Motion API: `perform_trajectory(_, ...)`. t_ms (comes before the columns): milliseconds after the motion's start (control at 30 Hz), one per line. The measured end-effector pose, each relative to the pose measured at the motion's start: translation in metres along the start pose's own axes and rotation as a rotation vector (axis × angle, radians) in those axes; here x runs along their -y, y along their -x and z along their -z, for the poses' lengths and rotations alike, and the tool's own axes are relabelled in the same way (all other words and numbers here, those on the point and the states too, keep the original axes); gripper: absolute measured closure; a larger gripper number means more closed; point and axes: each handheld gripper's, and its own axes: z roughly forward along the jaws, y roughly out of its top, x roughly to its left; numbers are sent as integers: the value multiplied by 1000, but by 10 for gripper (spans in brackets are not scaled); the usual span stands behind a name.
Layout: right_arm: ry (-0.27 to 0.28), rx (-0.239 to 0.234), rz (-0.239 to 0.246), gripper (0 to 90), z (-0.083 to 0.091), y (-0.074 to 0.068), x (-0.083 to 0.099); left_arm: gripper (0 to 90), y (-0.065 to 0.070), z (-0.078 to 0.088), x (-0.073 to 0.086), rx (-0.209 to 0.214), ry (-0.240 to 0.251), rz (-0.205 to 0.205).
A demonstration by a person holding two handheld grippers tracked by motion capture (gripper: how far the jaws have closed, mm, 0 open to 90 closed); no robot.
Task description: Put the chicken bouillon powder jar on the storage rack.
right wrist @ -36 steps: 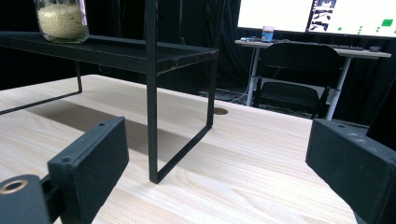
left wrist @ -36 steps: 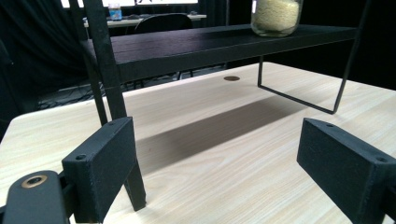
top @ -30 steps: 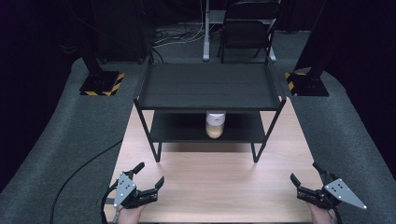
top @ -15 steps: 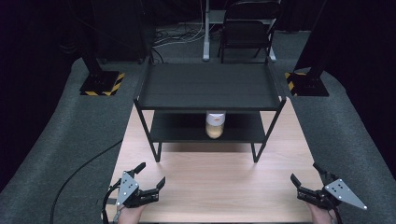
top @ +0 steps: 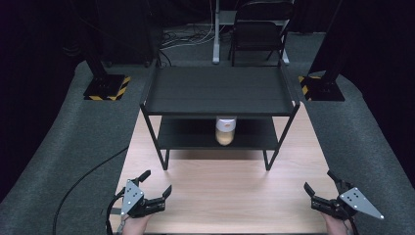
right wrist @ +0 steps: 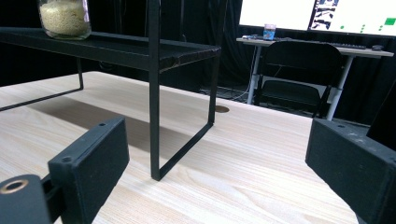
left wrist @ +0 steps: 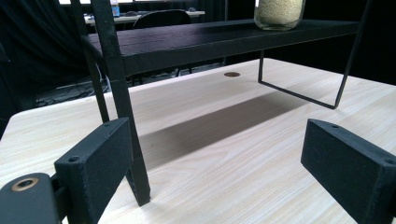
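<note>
A black two-tier shelf rack [top: 220, 90] stands at the far half of the wooden table [top: 230, 196]. A glass jar of pale grains with a white lid [top: 225, 130] sits upright on the rack's lower shelf; the same jar [left wrist: 279, 13] [right wrist: 64, 18] shows at the top of both gripper views. My left gripper [top: 155, 184] rests near the front left corner of the table, open, nothing between its jaws. My right gripper [top: 320, 182] is near the front right corner, open and empty too. Both point toward the rack, well short of it.
The rack's thin black legs [left wrist: 121, 98] [right wrist: 154, 88] stand between the grippers and the jar. Grey carpeted floor surrounds the table. A black chair [top: 258, 29] and stands with yellow-black striped bases [top: 105, 88] are behind. A cable [top: 78, 186] trails off the left side.
</note>
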Motion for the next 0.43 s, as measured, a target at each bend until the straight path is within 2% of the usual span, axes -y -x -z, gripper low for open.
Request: perform_trajectory(433, -2, 3, -1, 51, 1, 0, 0, 94, -2, -3, -1, 7, -9, 29)
